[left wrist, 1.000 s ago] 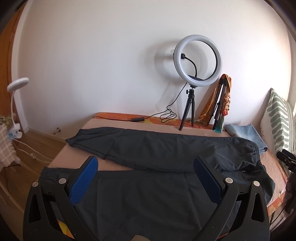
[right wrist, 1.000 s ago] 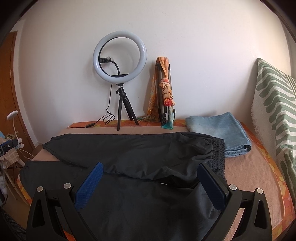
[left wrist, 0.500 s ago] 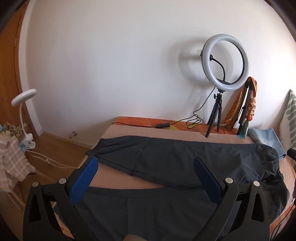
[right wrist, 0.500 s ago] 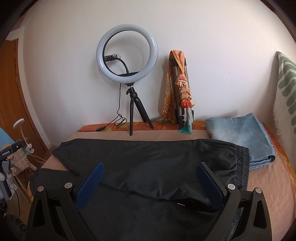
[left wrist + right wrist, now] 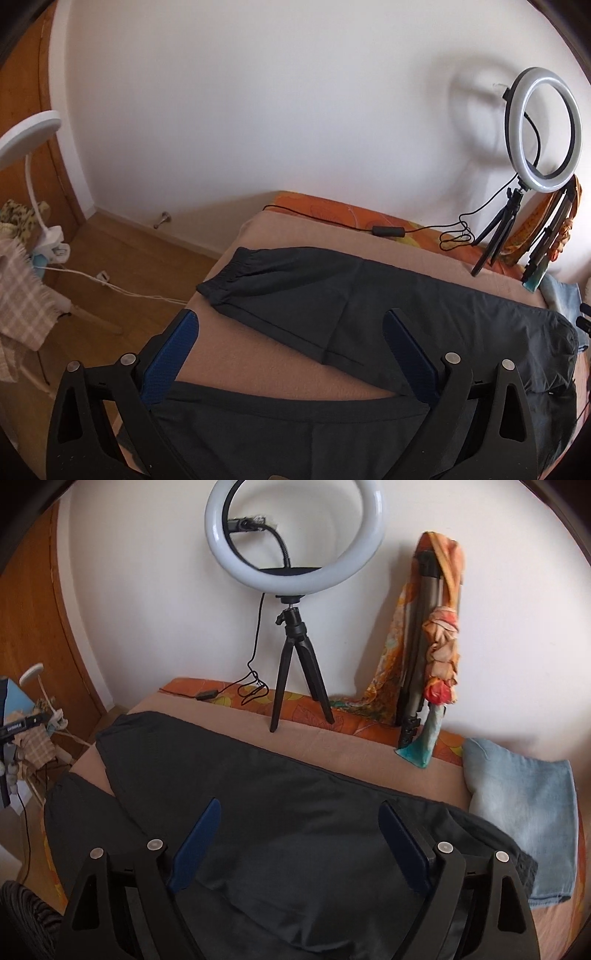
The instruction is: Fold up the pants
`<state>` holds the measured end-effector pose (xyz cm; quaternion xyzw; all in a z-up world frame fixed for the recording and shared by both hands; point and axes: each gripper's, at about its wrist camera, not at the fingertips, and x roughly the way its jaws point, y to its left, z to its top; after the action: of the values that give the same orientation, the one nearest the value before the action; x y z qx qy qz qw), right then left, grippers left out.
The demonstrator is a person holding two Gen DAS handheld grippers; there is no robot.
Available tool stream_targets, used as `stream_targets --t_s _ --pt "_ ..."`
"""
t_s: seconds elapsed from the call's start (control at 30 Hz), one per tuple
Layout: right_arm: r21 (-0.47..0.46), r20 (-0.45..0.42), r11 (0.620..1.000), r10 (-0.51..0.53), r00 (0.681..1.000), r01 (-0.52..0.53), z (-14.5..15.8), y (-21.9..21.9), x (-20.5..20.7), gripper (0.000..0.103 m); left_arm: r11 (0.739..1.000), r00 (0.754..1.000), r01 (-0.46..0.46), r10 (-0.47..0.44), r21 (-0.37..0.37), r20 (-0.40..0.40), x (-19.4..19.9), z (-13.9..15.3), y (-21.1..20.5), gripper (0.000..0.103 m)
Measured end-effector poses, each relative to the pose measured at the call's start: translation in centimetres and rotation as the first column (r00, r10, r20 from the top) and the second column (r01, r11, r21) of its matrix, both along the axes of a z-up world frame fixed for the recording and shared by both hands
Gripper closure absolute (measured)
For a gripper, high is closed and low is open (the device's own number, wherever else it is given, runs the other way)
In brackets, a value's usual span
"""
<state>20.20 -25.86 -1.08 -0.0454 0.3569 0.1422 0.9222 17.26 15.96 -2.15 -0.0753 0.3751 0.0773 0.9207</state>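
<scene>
Dark pants on a tan bed

The pants (image 5: 295,812) are charcoal black; at two o'clock lie pale blue folded jeans (image 5: 524,812), at twelve o'clock a white ring light (image 5: 295,539), beside it an orange floral scarf (image 5: 443,627).

Both cameras now look further left across the bed (image 5: 236,236) than a second ago. The left gripper (image 5: 288,354) sits over the pants (image 5: 332,291) near the leg cuffs. The right gripper (image 5: 299,834), jaws closing and narrower than before, hangs above the dark fabric.
</scene>
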Motion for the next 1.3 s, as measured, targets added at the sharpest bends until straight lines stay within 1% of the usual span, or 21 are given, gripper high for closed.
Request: stream_targets --t_s 0.1,0.17,0.23,0.37,0.47,0.57,0.63,0.7,0.8,0.87,0.93,1.0,1.03,1.07,1.1,1.13,1.2,1.23,1.3 --pt "-0.076 -0.01 0.997 0.017 1.0 -0.018 -1.1 0.8 2.7 0.014 1.0 0.999 0.008 -0.009 -0.021 -0.033 2.0 -1.6 -0.3 0.004" --pt "-0.077 -0.033 0.996 0.032 0.999 -0.034 -2.3 0.9 4.5 0.014 1.0 0.998 0.016 -0.017 -0.025 -0.056 3.4 -2.5 -0.9 0.004" --pt "-0.073 -0.08 0.995 0.057 0.995 -0.063 -3.6 1.1 6.4 0.014 0.999 0.996 0.034 -0.035 -0.017 -0.078 4.9 -3.4 -1.7 0.004" --pt "-0.124 -0.129 0.986 0.094 0.987 -0.111 -6.0 2.0 9.7 0.014 0.998 0.99 0.064 -0.063 0.004 -0.13 7.6 -5.0 -3.0 0.004" --pt "-0.136 -0.158 0.979 0.13 0.979 -0.152 -7.5 2.6 11.6 0.014 0.999 0.986 0.046 -0.044 0.007 -0.158 9.5 -6.3 -3.1 0.004" --pt "-0.139 -0.189 0.971 0.166 0.968 -0.193 -8.8 2.8 12.9 0.014 0.999 0.982 0.046 -0.049 -0.02 -0.18 11.2 -7.5 -2.8 0.004" --pt "-0.144 -0.209 0.968 0.175 0.962 -0.207 -9.7 2.9 13.6 0.015 0.999 0.982 0.03 -0.034 -0.019 -0.187 11.9 -8.2 -2.6 0.004" --pt "-0.149 -0.231 0.967 0.17 0.958 -0.207 -10.5 2.8 14.4 0.018 0.998 0.981 0.008 -0.018 -0.054 -0.191 12.6 -8.8 -1.9 0.004" --pt "-0.136 -0.261 0.967 0.174 0.95 -0.215 -11.1 2.7 15.0 0.022 0.991 0.981 -0.03 0.004 -0.13 -0.194 13.3 -9.7 -0.9 0.005" --pt "-0.139 -0.27 0.964 0.182 0.945 -0.225 -11.5 2.7 15.0 0.024 0.989 0.98 -0.038 0.008 -0.146 -0.198 13.6 -10.2 -0.8 0.005" --pt "-0.134 -0.289 0.962 0.192 0.938 -0.238 -11.9 2.8 15.1 0.032 0.987 0.979 -0.033 0.001 -0.154 -0.203 14.1 -10.8 -0.9 0.005" --pt "-0.118 -0.288 0.965 0.192 0.938 -0.234 -12.2 2.8 15.2 0.036 0.986 0.978 -0.039 0.004 -0.164 -0.208 14.3 -11.2 -0.9 0.005" --pt "-0.111 -0.285 0.967 0.189 0.94 -0.229 -12.2 2.8 15.1 0.044 0.984 0.978 -0.043 0.006 -0.172 -0.209 14.4 -11.5 -0.9 0.005" --pt "-0.112 -0.278 0.97 0.18 0.944 -0.218 -12.2 2.8 14.9 0.048 0.982 0.978 -0.046 0.006 -0.185 -0.21 14.5 -11.7 -0.9 0.005" --pt "-0.118 -0.269 0.972 0.166 0.949 -0.203 -12.1 2.7 14.8 0.06 0.979 0.977 -0.05 0.007 -0.198 -0.213 14.6 -12.0 -0.9 0.005" --pt "-0.118 -0.264 0.974 0.159 0.951 -0.195 -12.0 2.7 14.6 0.075 0.977 0.976 -0.055 0.01 -0.208 -0.215 14.6 -12.2 -0.8 0.005" --pt "-0.105 -0.264 0.973 0.17 0.949 -0.204 -11.9 2.9 14.2 0.088 0.973 0.975 -0.067 0.017 -0.22 -0.222 14.5 -12.8 -0.8 0.005" --pt "-0.119 -0.259 0.971 0.171 0.951 -0.207 -11.9 3.0 13.9 0.095 0.972 0.974 -0.072 0.02 -0.224 -0.225 14.6 -13.1 -0.8 0.005" --pt "-0.152 -0.245 0.964 0.177 0.953 -0.218 -11.7 3.5 13.3 0.1 0.969 0.972 -0.078 0.022 -0.233 -0.234 14.6 -13.6 -0.7 0.005"
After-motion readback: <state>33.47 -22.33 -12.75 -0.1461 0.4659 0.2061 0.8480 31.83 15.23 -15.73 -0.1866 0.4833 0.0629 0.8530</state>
